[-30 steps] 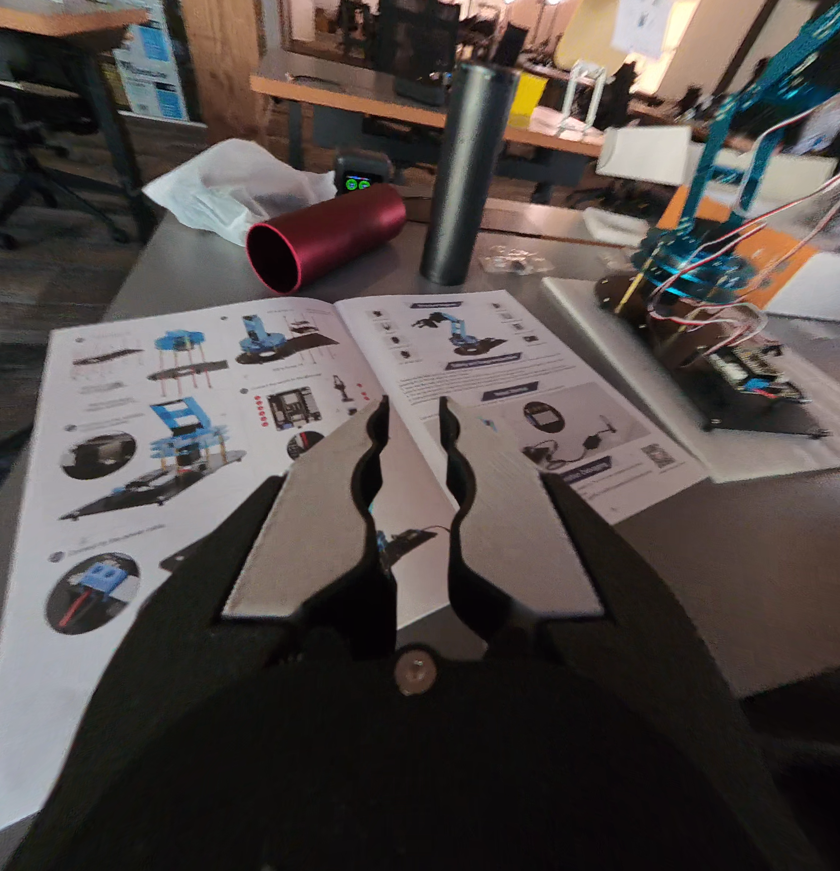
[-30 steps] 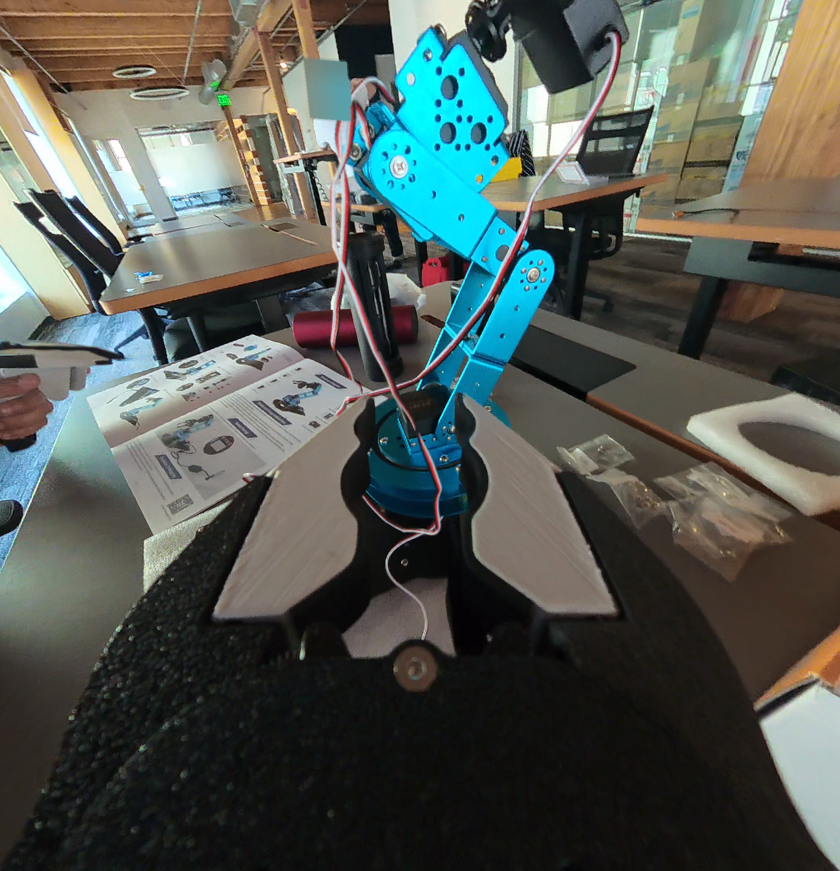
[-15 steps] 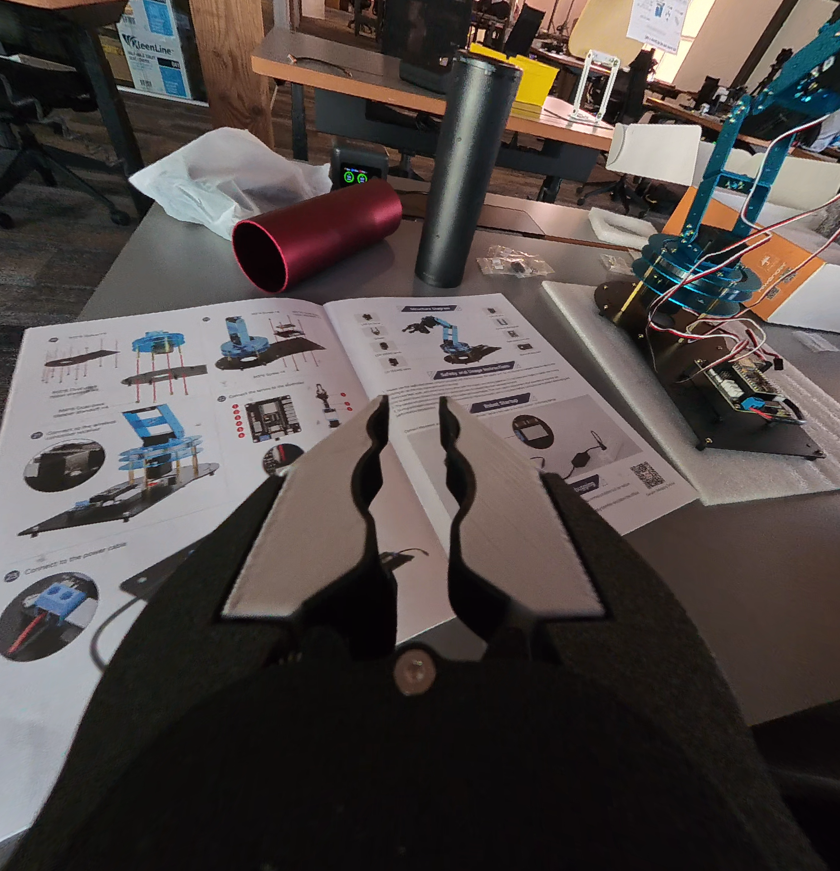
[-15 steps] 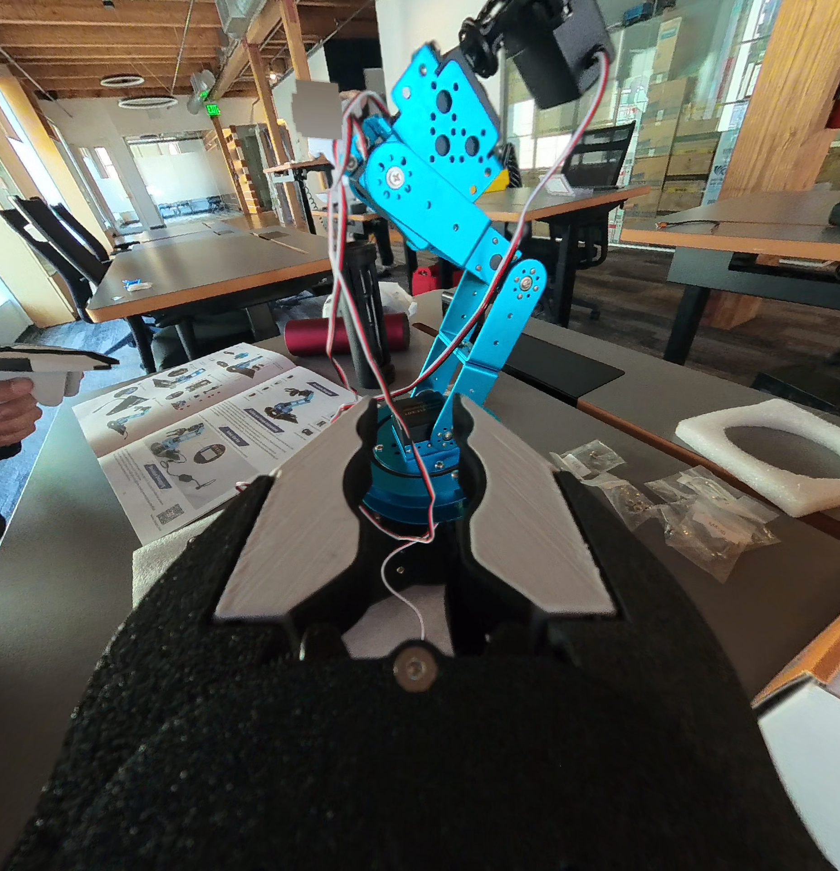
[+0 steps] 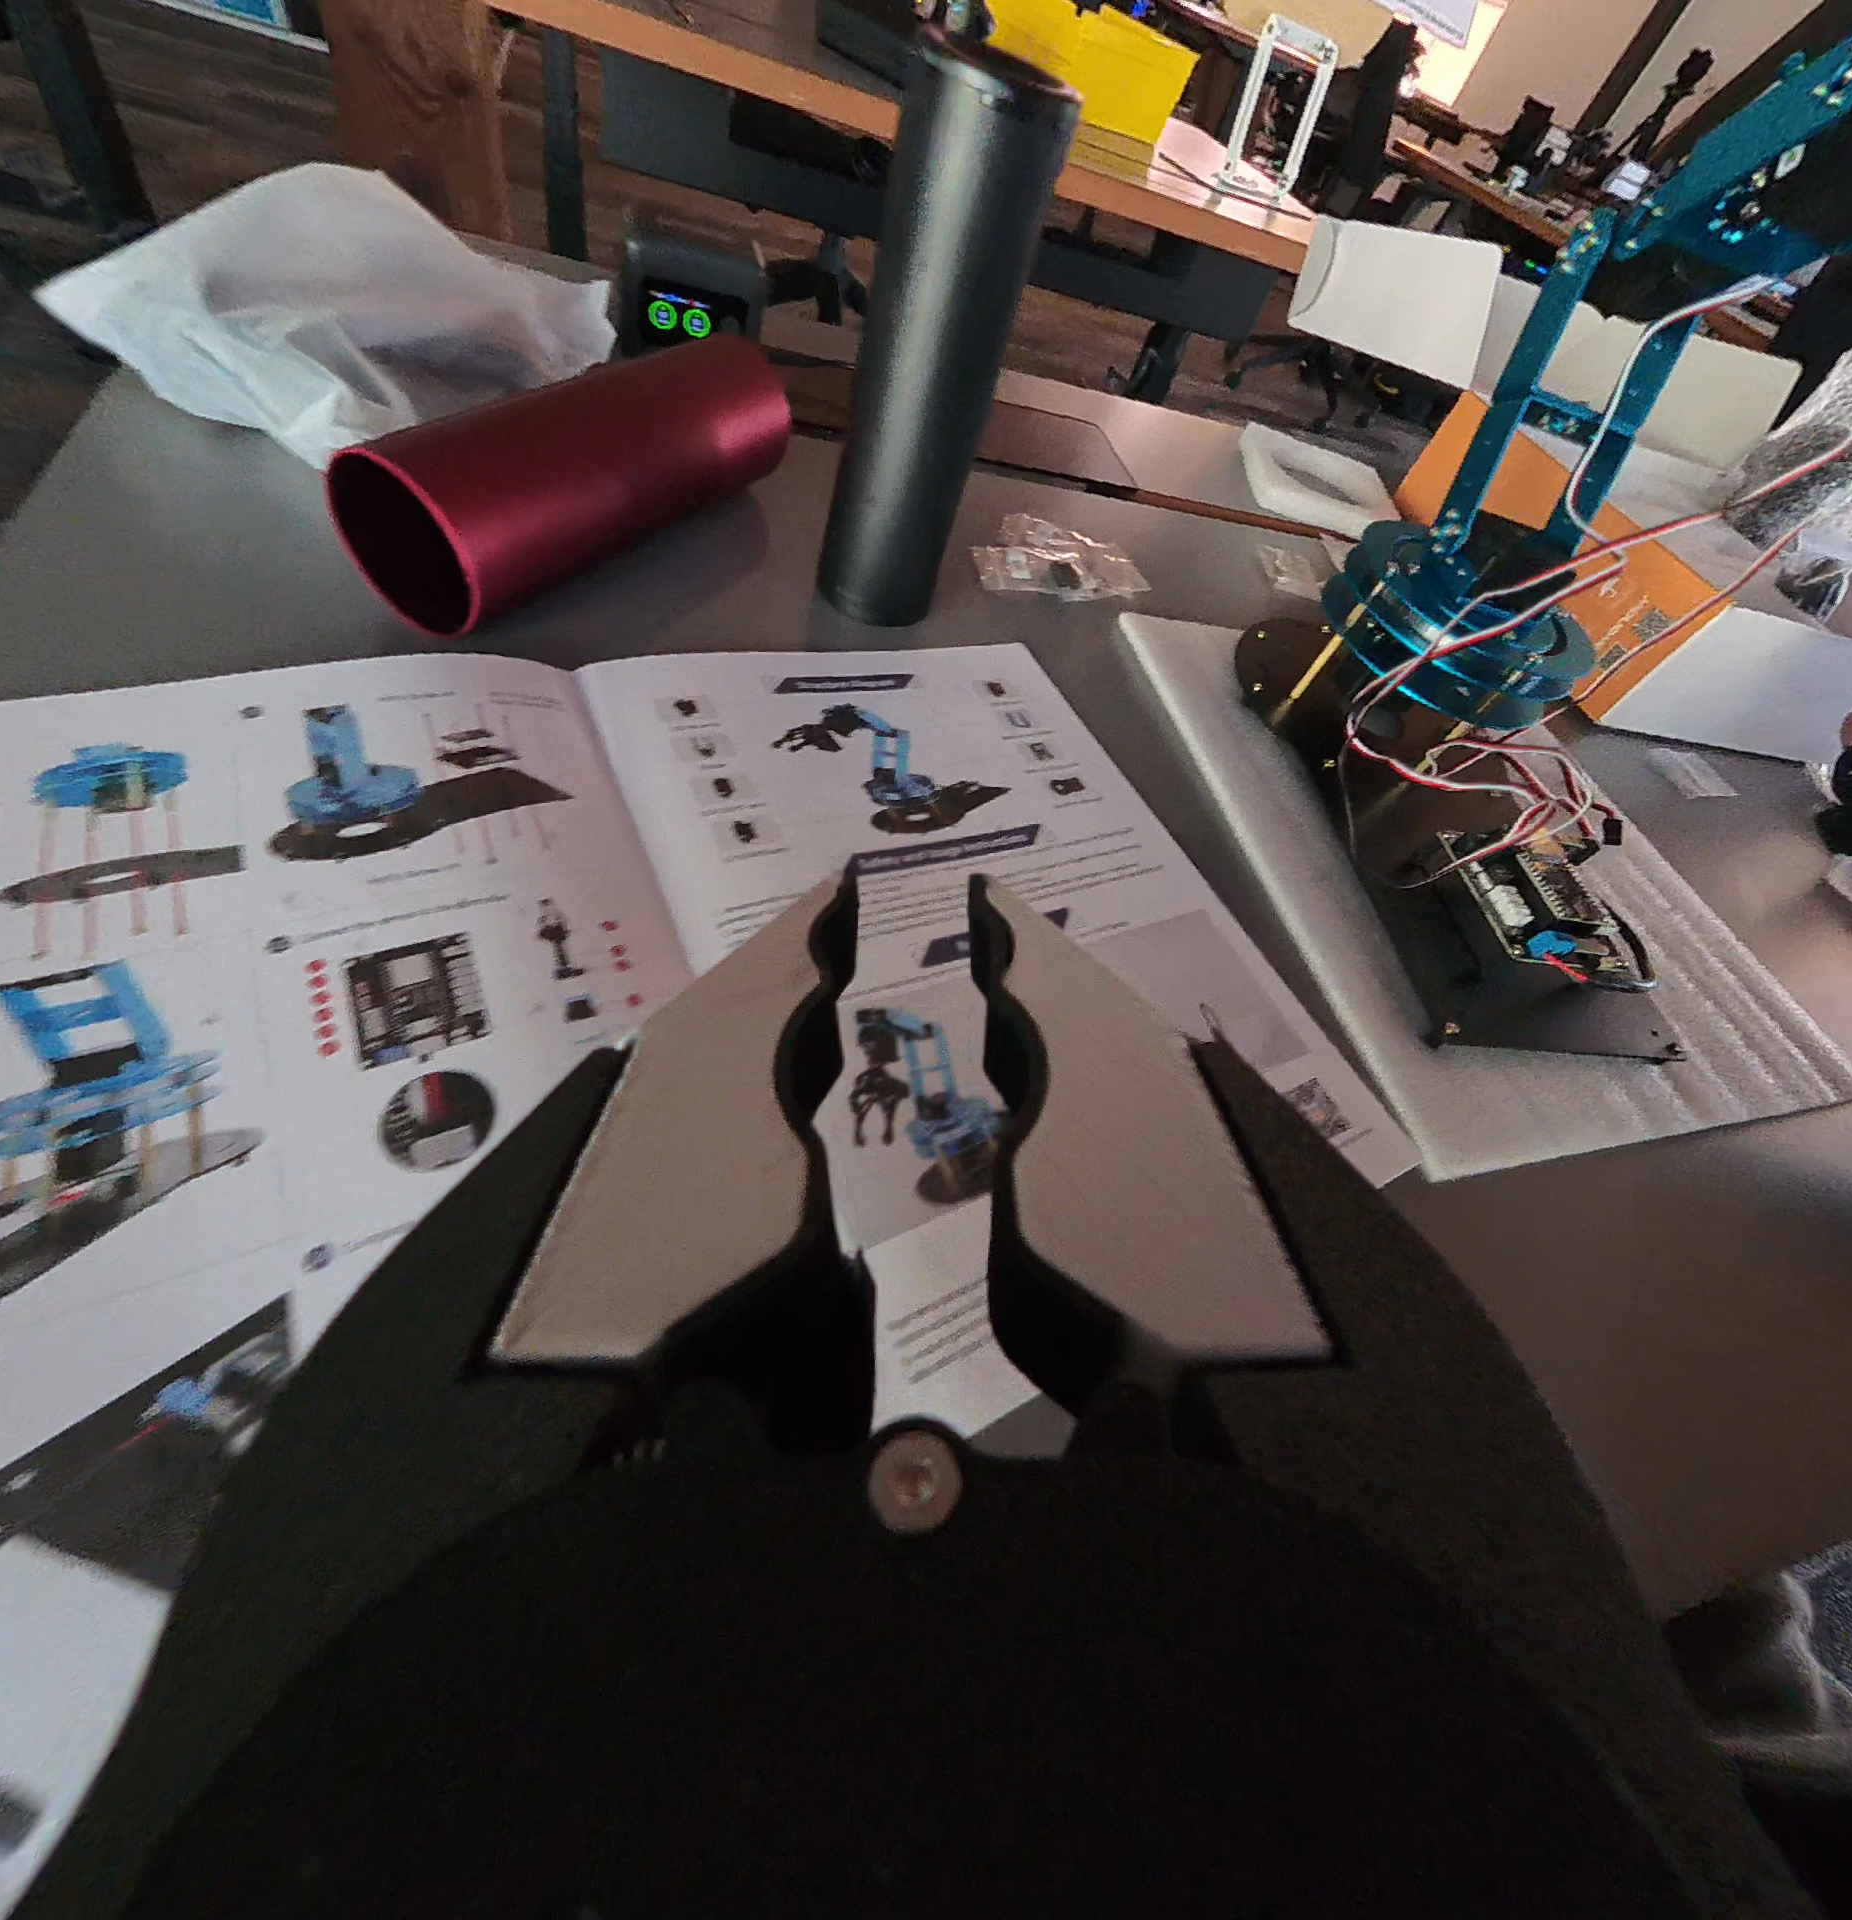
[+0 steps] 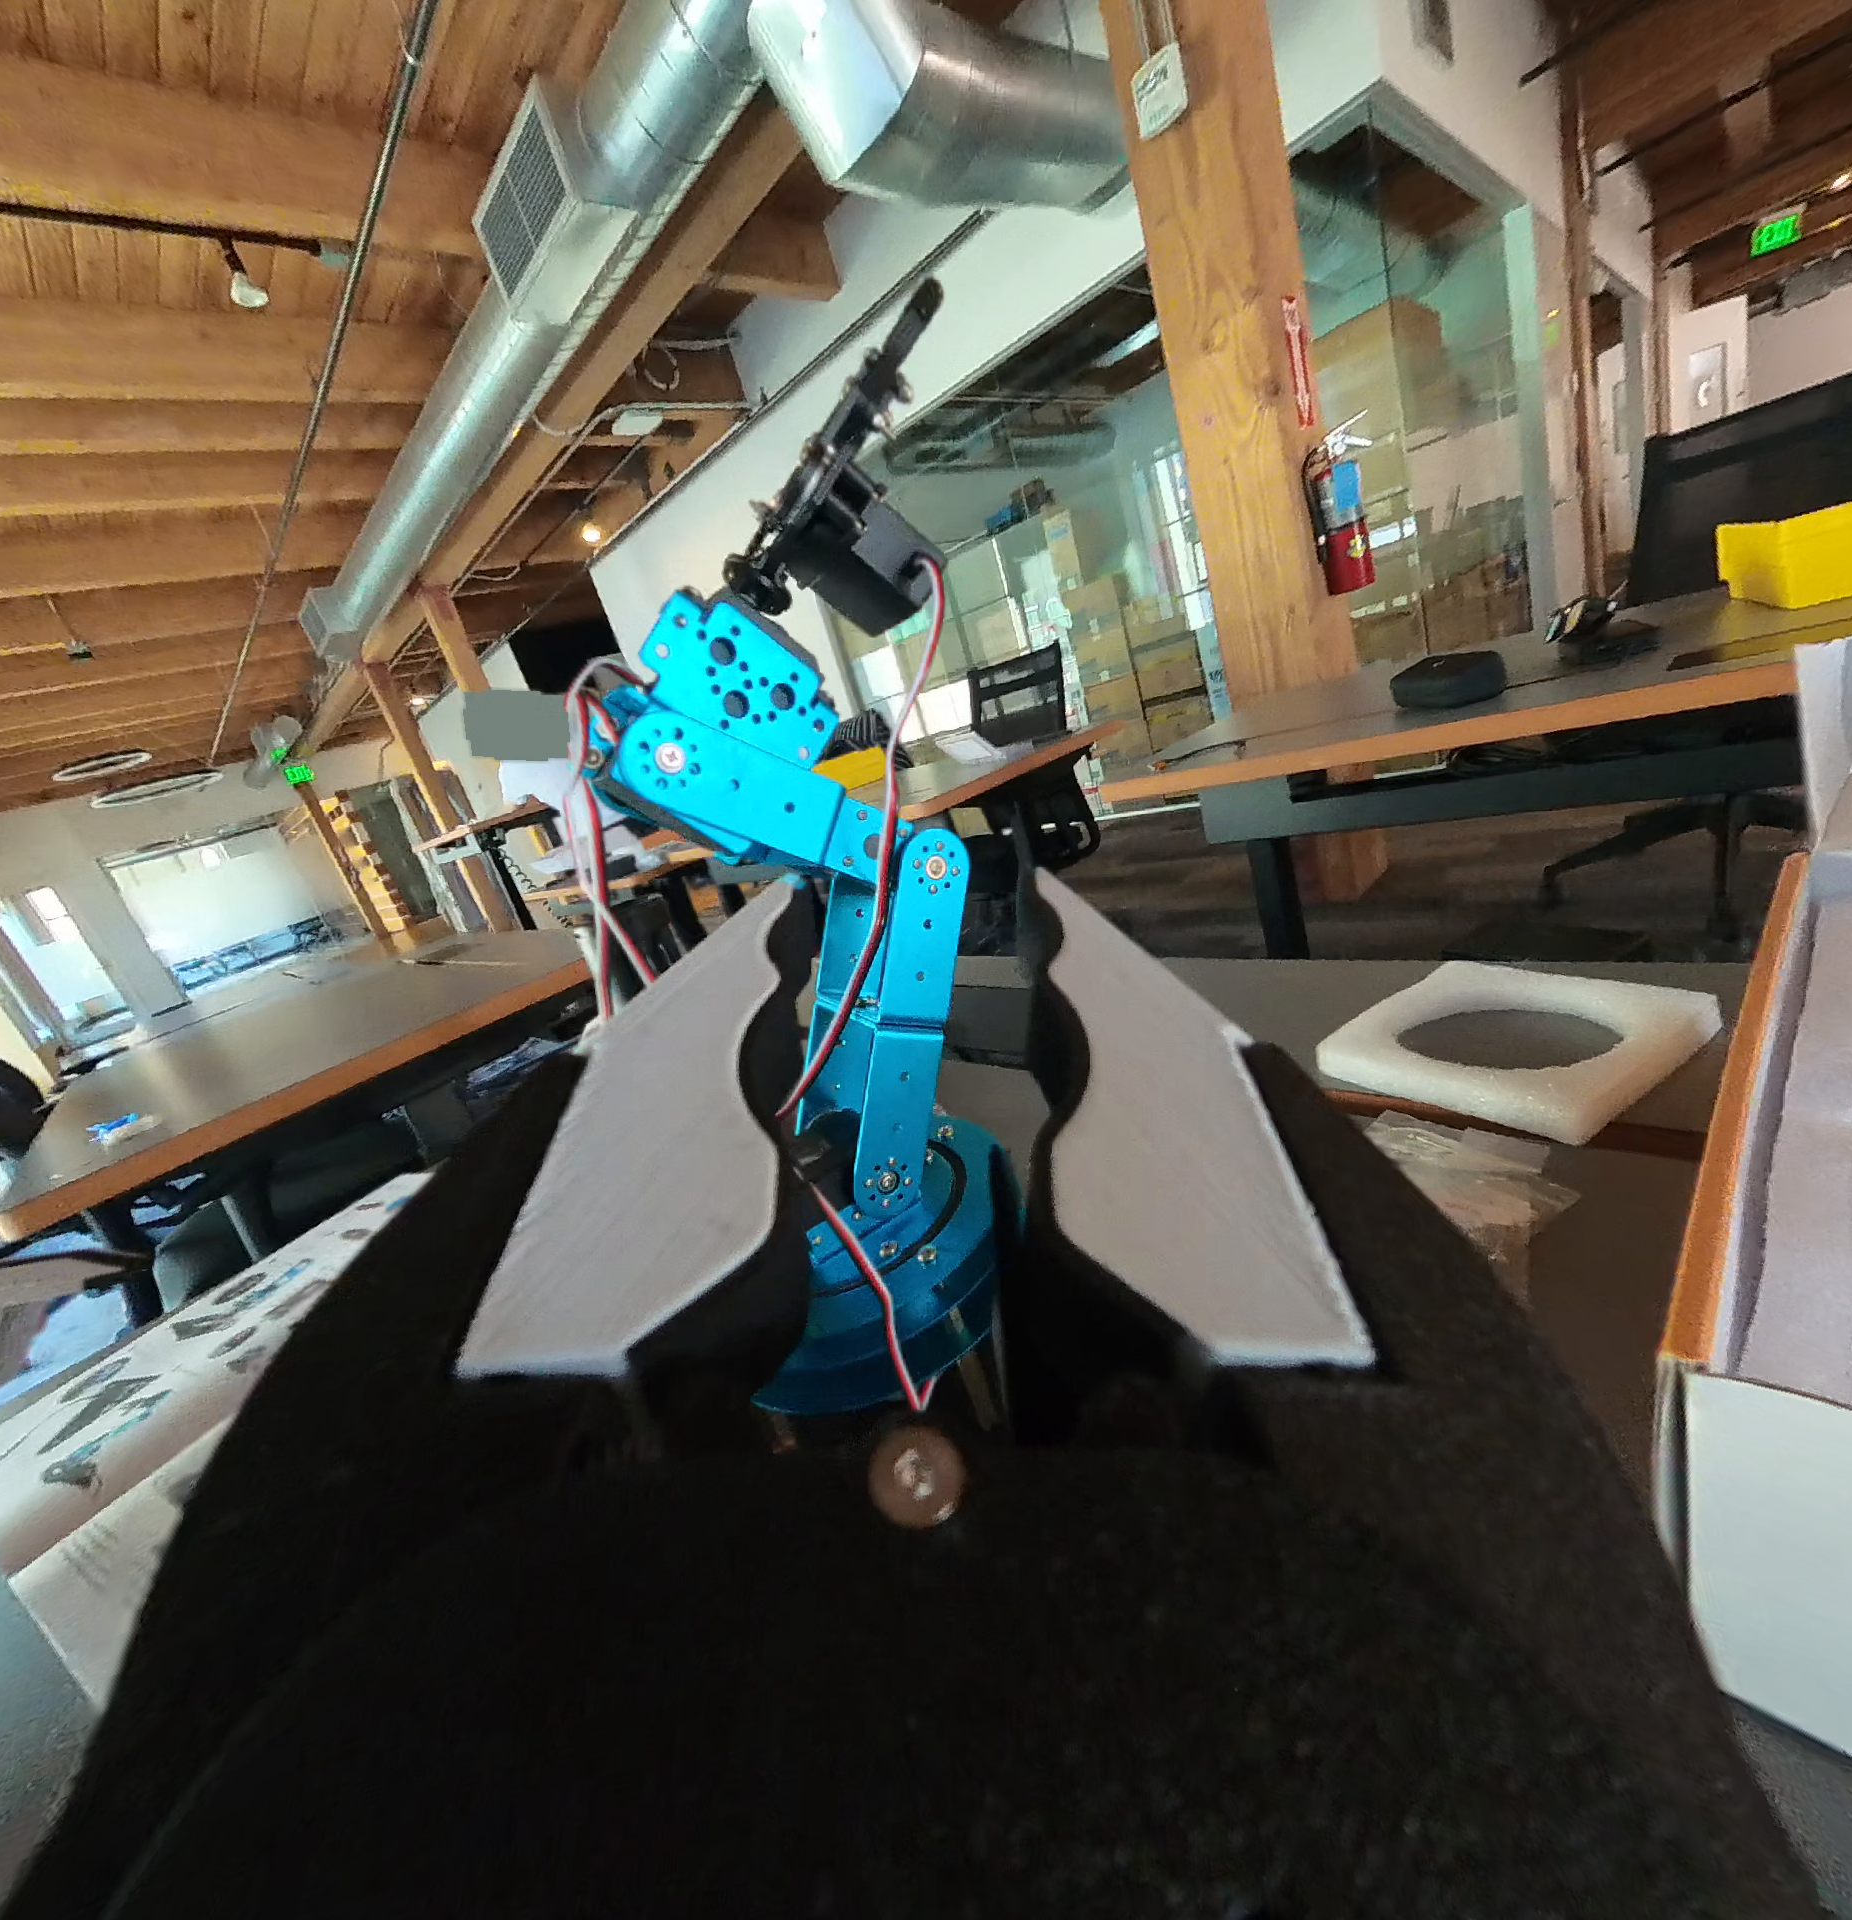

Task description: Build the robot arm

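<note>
My left gripper (image 5: 914, 883) hovers just above the right page of an open instruction booklet (image 5: 382, 831). Its jaws stand a narrow gap apart and hold nothing. My right gripper (image 6: 911, 894) is open and empty. It points at a small blue robot arm (image 6: 745, 748), whose lower links and round base (image 6: 901, 1278) show between the fingers. I cannot tell whether they touch it. In the left wrist view the arm's base (image 5: 1441, 623) stands on a black plate with a control board (image 5: 1524, 914) and red-white wires.
A red tube (image 5: 579, 468) lies beyond the booklet, beside an upright dark grey tube (image 5: 943, 343). A white foam sheet (image 5: 1628, 1091) lies under the arm's plate. Small parts bags (image 5: 1057, 561), a white plastic bag (image 5: 309, 281), a foam ring (image 6: 1524, 1039) and an open box (image 6: 1784, 1143) surround it.
My left gripper has moved forward and lower over the booklet's right page. My right gripper has tilted upward, shifted around the blue arm, and its jaws have opened wider.
</note>
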A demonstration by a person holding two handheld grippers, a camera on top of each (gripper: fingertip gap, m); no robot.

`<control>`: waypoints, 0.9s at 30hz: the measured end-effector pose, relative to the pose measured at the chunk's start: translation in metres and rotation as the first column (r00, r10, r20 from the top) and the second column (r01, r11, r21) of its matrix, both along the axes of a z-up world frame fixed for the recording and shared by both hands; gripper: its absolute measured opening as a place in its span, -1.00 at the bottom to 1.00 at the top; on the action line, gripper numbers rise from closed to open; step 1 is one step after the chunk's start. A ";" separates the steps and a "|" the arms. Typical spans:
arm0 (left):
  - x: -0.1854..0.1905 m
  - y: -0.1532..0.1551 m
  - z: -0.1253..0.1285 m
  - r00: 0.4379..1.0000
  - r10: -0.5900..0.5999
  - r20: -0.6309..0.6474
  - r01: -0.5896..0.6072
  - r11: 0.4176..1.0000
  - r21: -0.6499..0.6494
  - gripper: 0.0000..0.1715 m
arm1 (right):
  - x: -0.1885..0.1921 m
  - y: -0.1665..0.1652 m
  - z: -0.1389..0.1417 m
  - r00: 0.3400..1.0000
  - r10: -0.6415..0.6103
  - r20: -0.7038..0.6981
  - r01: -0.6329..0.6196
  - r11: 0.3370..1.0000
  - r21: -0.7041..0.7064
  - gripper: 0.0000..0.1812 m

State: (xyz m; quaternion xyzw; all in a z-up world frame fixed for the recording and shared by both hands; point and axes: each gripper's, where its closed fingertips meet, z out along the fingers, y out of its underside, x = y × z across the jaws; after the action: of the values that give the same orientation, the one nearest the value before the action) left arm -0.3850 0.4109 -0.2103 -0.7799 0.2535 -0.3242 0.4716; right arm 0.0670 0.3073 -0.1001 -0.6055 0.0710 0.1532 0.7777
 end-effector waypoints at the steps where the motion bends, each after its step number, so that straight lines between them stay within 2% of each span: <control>1: 0.009 -0.001 0.000 1.000 -0.009 -0.002 0.009 1.000 -0.002 -0.77 | 0.000 0.000 0.001 1.000 -0.011 0.017 0.011 1.000 0.000 -0.58; 5: 0.045 -0.006 0.000 0.999 -0.051 -0.007 0.051 0.999 -0.008 -0.77 | 0.003 -0.003 0.004 0.995 -0.054 0.089 0.054 0.999 -0.001 -0.58; 9: 0.079 -0.015 -0.002 0.993 -0.115 -0.037 0.115 0.993 -0.004 -0.77 | 0.005 -0.004 0.003 0.996 -0.052 0.079 0.053 0.999 -0.001 -0.59; 14: 0.097 -0.020 -0.001 0.985 -0.150 -0.084 0.154 0.987 0.046 -0.77 | 0.002 0.000 -0.002 0.997 -0.033 0.073 0.035 0.999 -0.023 -0.59; 20: 0.076 -0.019 -0.005 0.990 -0.121 -0.067 0.124 0.991 0.050 -0.77 | 0.003 0.003 -0.009 0.992 -0.048 0.114 0.054 0.997 -0.050 -0.61; 24: 0.041 -0.010 -0.012 0.998 -0.055 -0.024 0.056 0.997 0.046 -0.77 | 0.006 0.005 -0.013 0.997 -0.032 0.071 0.036 0.998 -0.059 -0.61; 27: 0.010 -0.001 -0.018 1.000 0.011 0.010 -0.011 0.999 0.040 -0.77 | 0.006 0.007 -0.016 0.994 -0.039 0.097 0.047 0.996 -0.076 -0.61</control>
State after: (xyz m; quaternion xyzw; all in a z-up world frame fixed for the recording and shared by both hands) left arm -0.3746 0.4095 -0.2284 -0.7702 0.2533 -0.3200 0.4901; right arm 0.0726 0.3141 -0.1166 -0.6405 0.0527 0.1042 0.7590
